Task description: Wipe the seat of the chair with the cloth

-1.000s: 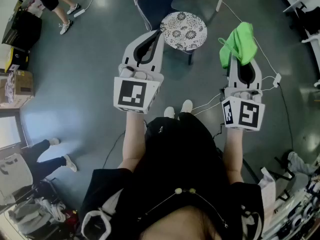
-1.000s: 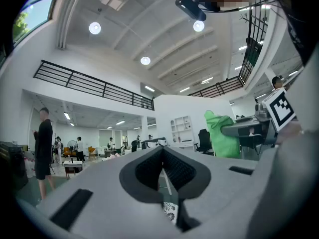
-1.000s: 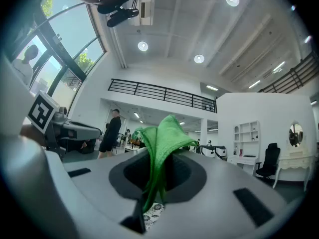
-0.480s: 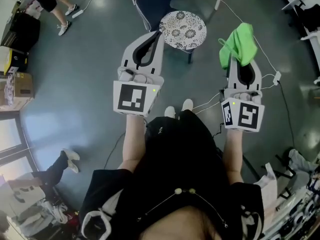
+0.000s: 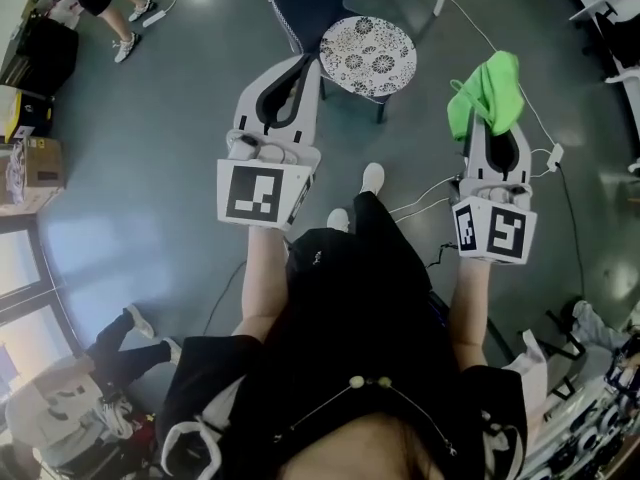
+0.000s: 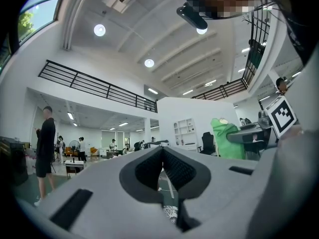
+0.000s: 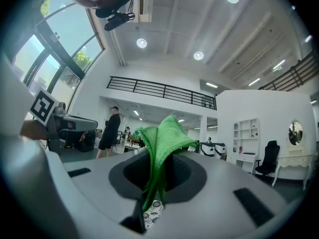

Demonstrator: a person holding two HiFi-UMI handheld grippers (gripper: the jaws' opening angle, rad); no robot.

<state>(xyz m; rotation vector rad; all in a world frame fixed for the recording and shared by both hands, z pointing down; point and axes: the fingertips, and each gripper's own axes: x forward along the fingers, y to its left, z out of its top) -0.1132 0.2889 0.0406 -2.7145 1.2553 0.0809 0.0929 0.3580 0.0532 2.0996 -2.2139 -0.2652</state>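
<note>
- Head view shows the chair seat (image 5: pixel 368 56) – round, with a flower pattern – at the upper middle of the frame, standing on the floor (image 5: pixel 150 118).
- The right gripper (image 5: pixel 490 118) pinches the green cloth (image 5: pixel 488 90). The cloth stands out past its tip, to the right of the seat and apart from it.
- The left gripper (image 5: pixel 304 62) has its jaws pressed together with nothing between them. Its tip is just beside the left edge of the seat, so it is the nearer one.
- I judge that wiping has not started – the cloth must first travel left and down onto the seat.
- A cardboard box (image 5: pixel 30 168) sits at the left edge; its contents cannot be seen.
</note>
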